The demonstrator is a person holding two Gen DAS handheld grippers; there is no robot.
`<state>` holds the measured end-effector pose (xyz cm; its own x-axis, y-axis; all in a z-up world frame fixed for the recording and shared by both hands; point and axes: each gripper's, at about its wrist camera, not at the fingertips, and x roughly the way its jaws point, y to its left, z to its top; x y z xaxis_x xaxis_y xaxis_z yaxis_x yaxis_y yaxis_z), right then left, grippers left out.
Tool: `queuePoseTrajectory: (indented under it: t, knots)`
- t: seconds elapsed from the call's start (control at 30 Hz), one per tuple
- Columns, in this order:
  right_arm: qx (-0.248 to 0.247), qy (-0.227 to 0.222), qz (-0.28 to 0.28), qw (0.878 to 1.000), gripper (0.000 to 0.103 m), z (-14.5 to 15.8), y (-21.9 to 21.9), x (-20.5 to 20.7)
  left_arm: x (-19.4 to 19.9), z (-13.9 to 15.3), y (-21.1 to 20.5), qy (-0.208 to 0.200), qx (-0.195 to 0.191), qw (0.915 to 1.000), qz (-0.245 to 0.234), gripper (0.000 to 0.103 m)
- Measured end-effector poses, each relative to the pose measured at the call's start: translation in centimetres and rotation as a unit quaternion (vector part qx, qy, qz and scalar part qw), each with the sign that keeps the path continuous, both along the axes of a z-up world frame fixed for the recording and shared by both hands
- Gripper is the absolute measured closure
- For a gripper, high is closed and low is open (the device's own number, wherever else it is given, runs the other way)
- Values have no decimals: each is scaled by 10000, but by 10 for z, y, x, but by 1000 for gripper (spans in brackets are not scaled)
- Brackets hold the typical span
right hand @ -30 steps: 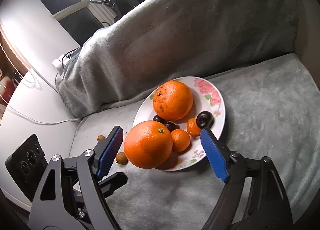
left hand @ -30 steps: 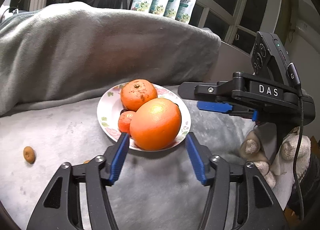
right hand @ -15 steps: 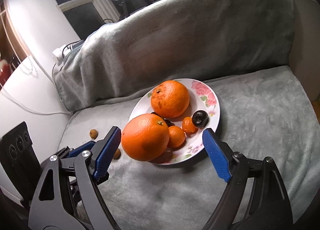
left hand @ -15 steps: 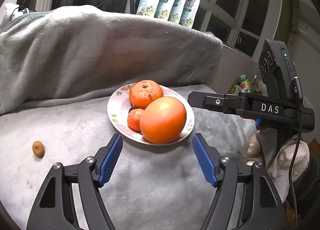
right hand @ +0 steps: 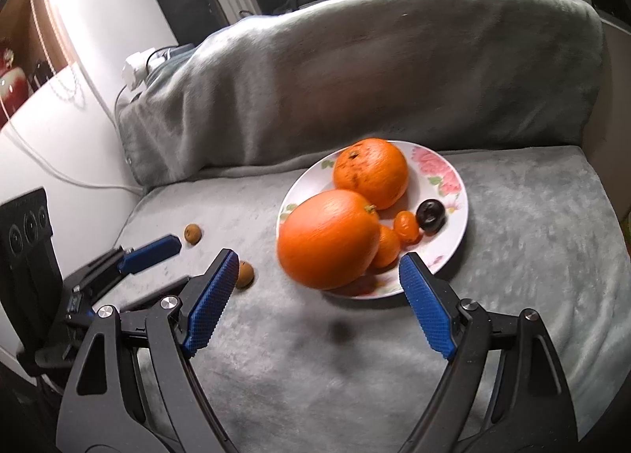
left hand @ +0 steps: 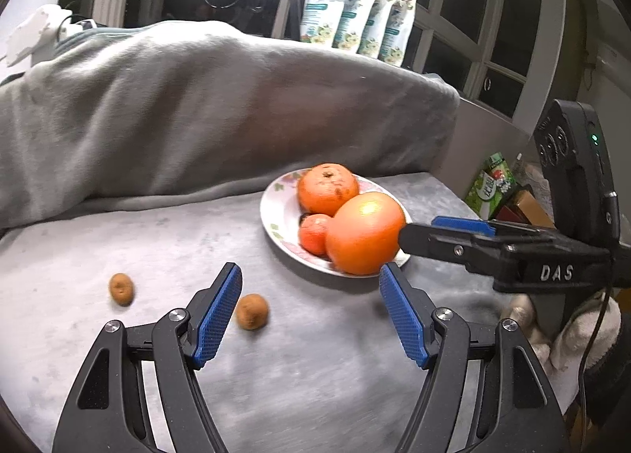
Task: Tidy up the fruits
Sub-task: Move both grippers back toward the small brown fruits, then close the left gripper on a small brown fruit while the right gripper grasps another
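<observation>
A floral white plate (right hand: pixel 453 185) (left hand: pixel 276 208) sits on a grey blanket. It holds a large orange (right hand: pixel 327 240) (left hand: pixel 364 234) at its near rim, a second orange (right hand: pixel 370 173) (left hand: pixel 327 187), small orange fruits (right hand: pixel 406 226) (left hand: pixel 313 234) and a dark plum (right hand: pixel 430 214). Two small brown fruits lie on the blanket left of the plate (left hand: pixel 121 288) (left hand: pixel 251 311) (right hand: pixel 193 234) (right hand: pixel 244 274). My left gripper (left hand: pixel 309 319) is open and empty, near one brown fruit. My right gripper (right hand: pixel 315 307) is open and empty, in front of the large orange.
A grey-covered backrest (left hand: pixel 197 106) rises behind the seat. Pouches (left hand: pixel 355 31) stand on the window sill. A white table with a cable (right hand: pixel 59 177) is at the left. Boxes (left hand: pixel 493 192) sit past the seat's right edge.
Both grippers have pulled back from the plate. My left gripper has swung left, bringing the two brown fruits into its view. The large orange stays on the plate.
</observation>
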<state>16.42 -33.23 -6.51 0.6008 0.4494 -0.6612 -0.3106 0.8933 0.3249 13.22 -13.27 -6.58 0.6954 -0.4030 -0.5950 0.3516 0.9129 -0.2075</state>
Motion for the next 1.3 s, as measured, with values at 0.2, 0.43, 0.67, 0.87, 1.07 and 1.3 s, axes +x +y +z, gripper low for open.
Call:
queuePoseTrajectory:
  t: [0.2,0.43,0.67,0.87,1.07,1.3]
  knots:
    - [-177,-151,195,9995,17,1,18,-8,-3,1,16,-36,45,9999,151,31]
    - [-325,-360,328,9983,17,3,35,-13,-7,2,33,-105,83,9993,338,31]
    - [-442,-390,586,9965,17,0,54,-20,-7,-1,54,-140,127,9986,493,31]
    - [-505,-370,894,9940,17,-5,73,-25,-4,-10,86,0,79,9970,774,31]
    - [-581,-277,1161,9911,17,-14,92,-24,1,-20,112,178,-17,9948,1002,31]
    - [-734,-145,1372,9877,24,-29,110,-19,12,-34,128,423,-224,9929,1088,37]
